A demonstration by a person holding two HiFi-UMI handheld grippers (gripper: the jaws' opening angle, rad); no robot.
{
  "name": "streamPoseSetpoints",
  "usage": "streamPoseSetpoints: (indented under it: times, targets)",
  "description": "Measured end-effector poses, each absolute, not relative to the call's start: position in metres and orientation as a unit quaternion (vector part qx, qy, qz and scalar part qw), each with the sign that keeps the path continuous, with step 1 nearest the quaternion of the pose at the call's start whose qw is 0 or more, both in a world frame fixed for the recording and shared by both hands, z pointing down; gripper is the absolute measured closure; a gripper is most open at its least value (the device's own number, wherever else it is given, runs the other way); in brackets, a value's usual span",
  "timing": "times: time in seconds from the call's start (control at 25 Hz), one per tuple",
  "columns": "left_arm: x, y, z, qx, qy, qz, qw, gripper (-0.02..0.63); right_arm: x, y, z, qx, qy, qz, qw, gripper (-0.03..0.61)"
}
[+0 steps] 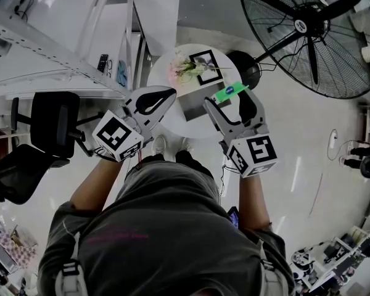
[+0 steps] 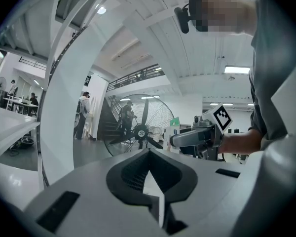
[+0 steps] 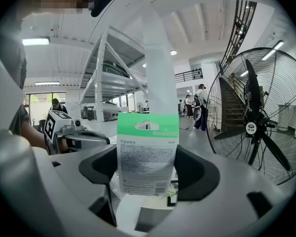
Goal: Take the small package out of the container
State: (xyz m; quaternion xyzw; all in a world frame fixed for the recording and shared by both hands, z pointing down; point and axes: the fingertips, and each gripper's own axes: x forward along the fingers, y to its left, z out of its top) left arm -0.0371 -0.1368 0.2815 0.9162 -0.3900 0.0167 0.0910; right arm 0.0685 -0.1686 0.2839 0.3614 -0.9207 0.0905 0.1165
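Note:
My right gripper (image 1: 228, 102) is shut on a small flat package (image 1: 229, 92) with a green header and a white printed back (image 3: 148, 154). It holds the package up in the air above the round white table (image 1: 166, 79). Below and to the left of it on the table stands the grey box container (image 1: 194, 102). My left gripper (image 1: 149, 101) is raised beside it, jaws together with nothing between them (image 2: 155, 191). The left gripper view shows the right gripper (image 2: 195, 138) with the package (image 2: 174, 123) at its tip.
Pink flowers (image 1: 184, 66) and a black picture frame (image 1: 205, 65) stand on the table behind the container. A large black floor fan (image 1: 314, 29) is at the right, a black office chair (image 1: 49, 125) at the left, and white shelving (image 1: 61, 42) beyond it.

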Motion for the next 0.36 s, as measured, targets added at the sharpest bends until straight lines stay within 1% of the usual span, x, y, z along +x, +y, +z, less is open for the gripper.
streamPoseSetpoints:
  times: [0.36]
  targets:
    - [-0.0342,-0.1367,0.2837,0.915,-0.391,0.018,0.096,0.598,0.0685,-0.1694,0.2881,0.357,-0.922,0.095,0.119,0.222]
